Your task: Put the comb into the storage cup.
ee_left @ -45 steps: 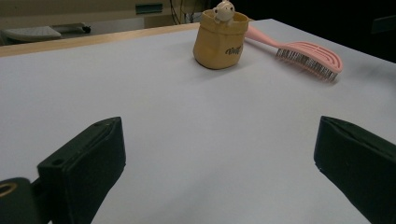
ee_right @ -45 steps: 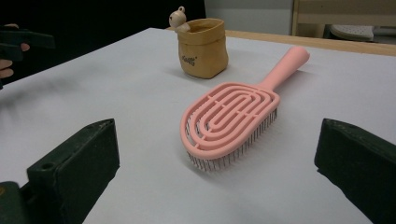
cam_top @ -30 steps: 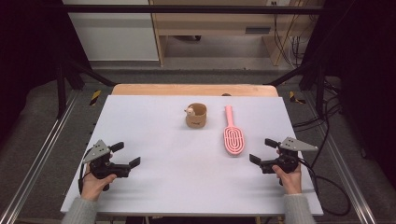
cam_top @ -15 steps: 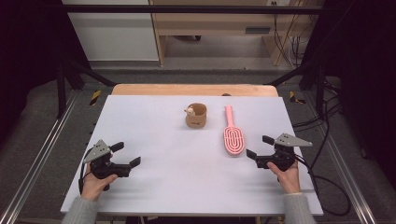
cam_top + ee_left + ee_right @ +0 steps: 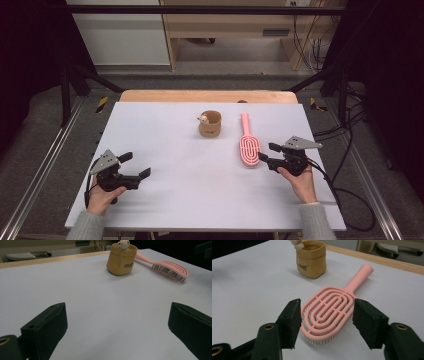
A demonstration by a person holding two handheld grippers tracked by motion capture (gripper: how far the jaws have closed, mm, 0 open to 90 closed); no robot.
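Since the earlier frames the right tongs (image 5: 264, 152) have slid in across the counter (image 5: 175, 200) toward the pink hairbrush (image 5: 248, 149), and their jaws have just been closing; the brush head now sits between them in the right gripper view, the pads close on either side, though whether they press on it cannot be told. The left tongs (image 5: 136, 165) have stayed where they were near the left front of the counter, jaws wide apart with nothing between them.

A small tan pouch (image 5: 210, 124) stands upright near the middle of the counter, its top open, with a little pale figure (image 5: 203, 119) peeking over its rim; what else it holds is hidden. Dark lettering is printed low on its side, too small to read.

The hairbrush lies flat, bristles down, just right of the pouch and apart from it. Its oval head has concentric open loops, its straight handle pointing away toward the wooden far edge (image 5: 200, 96).
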